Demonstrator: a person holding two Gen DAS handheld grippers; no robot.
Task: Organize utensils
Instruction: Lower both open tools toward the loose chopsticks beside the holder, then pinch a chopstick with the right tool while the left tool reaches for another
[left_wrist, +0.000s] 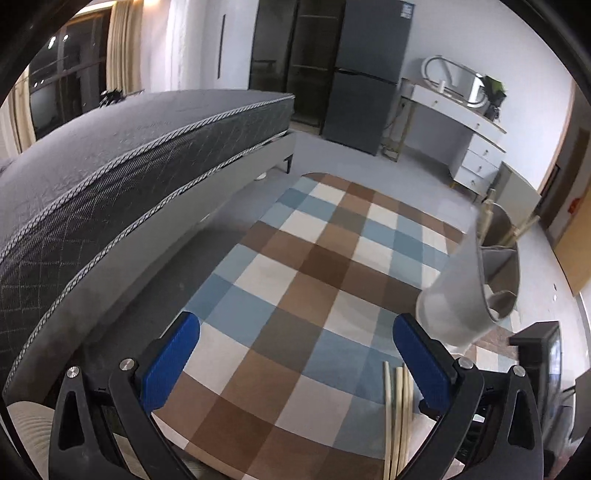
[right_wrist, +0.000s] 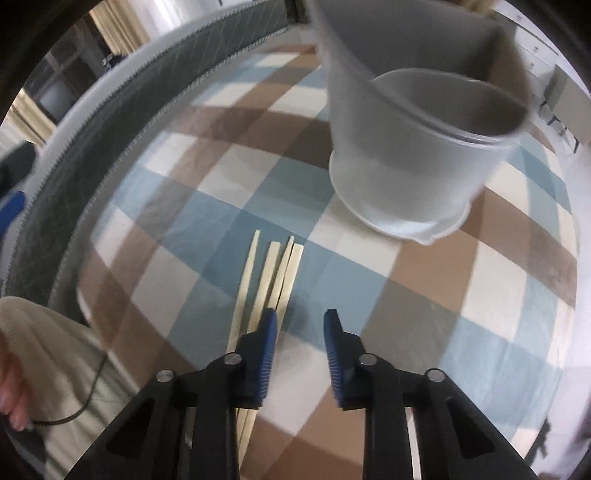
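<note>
Right gripper (right_wrist: 300, 328): jaws partly drawn together, nothing between the pads, poised just right of the chopsticks' near ends. Left gripper (left_wrist: 295, 354): jaws spread wide, empty, over the checked rug (left_wrist: 314, 258). Bed, one (left_wrist: 110, 166), alongside the rug. Grey utensil holder, one (right_wrist: 406, 147), divided into compartments, standing on the rug beyond the chopsticks; handles of uncertain number show in its far compartment. Chopsticks, four (right_wrist: 273, 273), lying side by side on the rug, near the holder but apart from it. Progress: judged early to midway; all four loose sticks remain to be gathered and put away.
</note>
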